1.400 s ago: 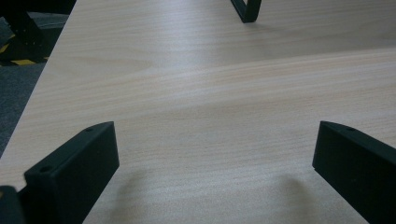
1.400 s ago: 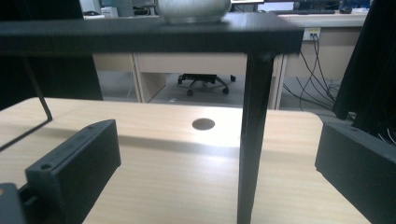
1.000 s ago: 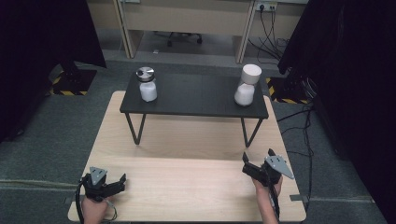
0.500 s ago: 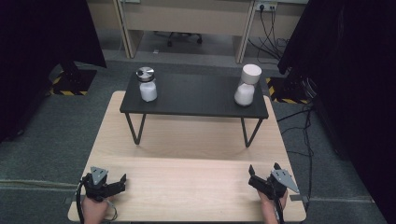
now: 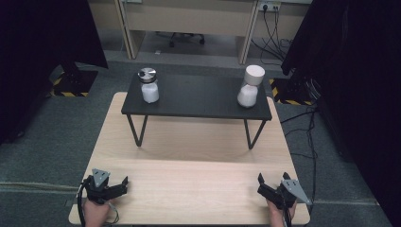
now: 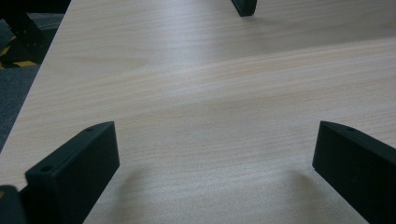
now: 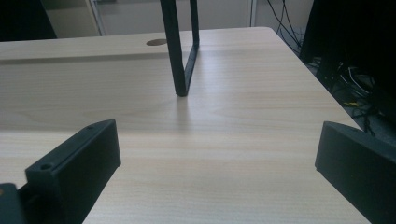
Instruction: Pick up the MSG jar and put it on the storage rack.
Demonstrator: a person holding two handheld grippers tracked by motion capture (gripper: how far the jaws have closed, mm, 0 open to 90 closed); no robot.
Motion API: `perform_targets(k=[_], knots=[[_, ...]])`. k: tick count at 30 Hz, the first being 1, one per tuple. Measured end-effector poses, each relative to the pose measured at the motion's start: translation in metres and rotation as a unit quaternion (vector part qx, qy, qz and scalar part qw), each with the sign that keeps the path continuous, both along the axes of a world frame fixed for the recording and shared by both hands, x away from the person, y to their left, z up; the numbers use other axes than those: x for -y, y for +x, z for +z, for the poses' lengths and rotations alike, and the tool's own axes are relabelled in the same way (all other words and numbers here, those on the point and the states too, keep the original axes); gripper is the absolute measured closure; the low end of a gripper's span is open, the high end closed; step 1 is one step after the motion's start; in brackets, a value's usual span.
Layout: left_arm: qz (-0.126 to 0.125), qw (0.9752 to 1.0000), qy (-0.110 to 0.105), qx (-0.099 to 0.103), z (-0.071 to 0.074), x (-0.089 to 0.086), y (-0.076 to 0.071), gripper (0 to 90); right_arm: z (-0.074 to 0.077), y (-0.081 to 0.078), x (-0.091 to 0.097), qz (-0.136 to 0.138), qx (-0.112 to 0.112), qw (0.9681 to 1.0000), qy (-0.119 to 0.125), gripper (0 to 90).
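1. A person's two hands rest at the near edge of a pale wooden table (image 5: 198,142), each holding a black two-jaw gripper.
2. The left gripper (image 5: 122,185) sits low over the near left corner of the table, its jaws spread wide with nothing between them; in the left gripper view (image 6: 215,154) bare wood grain lies between the two black jaws.
3. The right gripper (image 5: 272,182) sits over the near right corner, well apart from the left one, its jaws likewise released and empty; the right gripper view (image 7: 217,156) shows plain tabletop between them.
4. Farther back on the table stands a low black stand (image 5: 198,101) on thin metal legs; one of those legs (image 7: 180,51) rises ahead of the right gripper.
5. On the stand's left end stands a white jar with a silver lid (image 5: 149,85), upright.
6. On the stand's right end is a white jar with a white lid (image 5: 249,86), leaning a little to one side.
7. Both jars are well apart from each other and far from either gripper.
8. Grey carpet (image 5: 56,127) surrounds the table, with dark curtains (image 5: 42,33) at both sides and cables (image 5: 302,118) trailing on the right.
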State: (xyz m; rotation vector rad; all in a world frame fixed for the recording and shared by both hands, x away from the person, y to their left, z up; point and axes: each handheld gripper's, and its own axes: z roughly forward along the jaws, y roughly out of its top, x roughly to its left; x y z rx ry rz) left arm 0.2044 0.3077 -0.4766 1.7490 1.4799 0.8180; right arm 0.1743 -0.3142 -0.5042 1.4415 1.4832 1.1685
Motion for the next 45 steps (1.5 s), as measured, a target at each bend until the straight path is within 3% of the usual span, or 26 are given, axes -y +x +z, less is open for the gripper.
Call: perform_targets(k=[8,28,39,45], knots=[[-0.002,1.0000,0.004,-0.002,0.001,0.001,0.001,0.0,-0.004,-0.004,-0.001,0.000,0.003,0.9999,-0.010,0.2],[-0.003,0.9999,0.011,-0.006,0.001,0.003,0.002,0.0,-0.013,-0.011,0.003,0.004,0.019,0.9997,0.011,0.2],[-0.004,0.9999,0.010,-0.008,0.001,0.002,0.002,0.0,-0.013,-0.011,0.001,0.020,0.016,0.9996,-0.010,0.3],[-0.004,0.9999,0.010,-0.009,0.002,0.002,0.003,0.0,-0.014,-0.013,0.003,0.005,0.021,0.9996,0.017,0.3]])
